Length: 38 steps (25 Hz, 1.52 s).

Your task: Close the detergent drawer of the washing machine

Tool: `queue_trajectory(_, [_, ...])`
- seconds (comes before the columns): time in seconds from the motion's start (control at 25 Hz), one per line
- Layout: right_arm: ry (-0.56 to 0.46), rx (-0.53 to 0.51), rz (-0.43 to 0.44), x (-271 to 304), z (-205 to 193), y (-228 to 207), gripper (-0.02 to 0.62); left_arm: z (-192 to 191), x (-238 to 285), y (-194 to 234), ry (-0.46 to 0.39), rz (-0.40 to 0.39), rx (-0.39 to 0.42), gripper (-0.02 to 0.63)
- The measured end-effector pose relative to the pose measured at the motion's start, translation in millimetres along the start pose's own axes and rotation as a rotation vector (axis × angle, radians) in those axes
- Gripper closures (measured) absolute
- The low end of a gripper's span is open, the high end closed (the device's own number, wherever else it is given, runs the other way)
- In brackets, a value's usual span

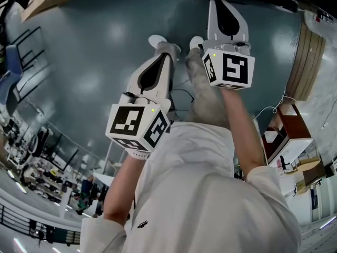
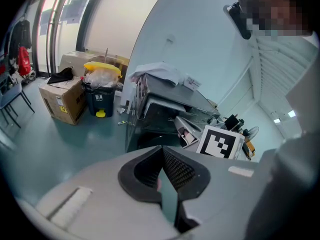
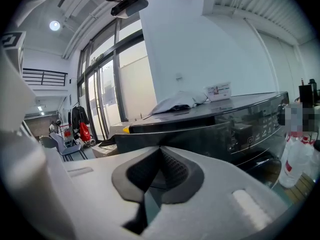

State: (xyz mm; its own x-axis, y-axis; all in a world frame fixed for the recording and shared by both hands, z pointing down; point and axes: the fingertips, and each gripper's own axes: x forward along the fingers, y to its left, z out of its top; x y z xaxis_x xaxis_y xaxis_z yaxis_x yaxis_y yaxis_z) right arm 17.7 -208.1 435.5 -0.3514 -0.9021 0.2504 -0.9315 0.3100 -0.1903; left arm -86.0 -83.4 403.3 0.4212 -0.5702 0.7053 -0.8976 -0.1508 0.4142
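Left claw (image 2: 162,150), right claw (image 3: 160,150): both closed

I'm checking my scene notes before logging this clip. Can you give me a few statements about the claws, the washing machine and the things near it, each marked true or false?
1. A crumpled white cloth lies on top of the dark washing machine. True.
2. The left claw grips that cloth. False: it is shut on nothing.
3. The right claw is shut and empty. True.
4. The dark bin beside the brown cardboard box has a red lid. False: its lid is yellow.
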Motion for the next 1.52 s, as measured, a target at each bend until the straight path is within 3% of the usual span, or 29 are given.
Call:
queue_trajectory(0.32, [0.002, 0.014, -0.008, 10.0, 3.9, -2.3, 0.594, -3.3, 1.9, -1.6, 0.011, -0.007, 0.002, 0.589])
queue_trajectory(0.52, [0.008, 0.073, -0.030, 31.4, 9.5, -10.1, 0.594, -5.2, 0.9, -0.5, 0.006, 0.001, -0.006, 0.590])
queue_trajectory(0.92, [-0.008, 0.045, -0.051, 32.3, 9.6, -12.8, 0.594, -2.0, 6.1, 4.4, 0.011, -0.006, -0.013, 0.589])
queue_trajectory(1.52, [-0.016, 0.082, -0.044, 33.7, 11.2, -11.5, 0.594, -4.3, 11.3, 3.2, 0.035, -0.020, -0.005, 0.589])
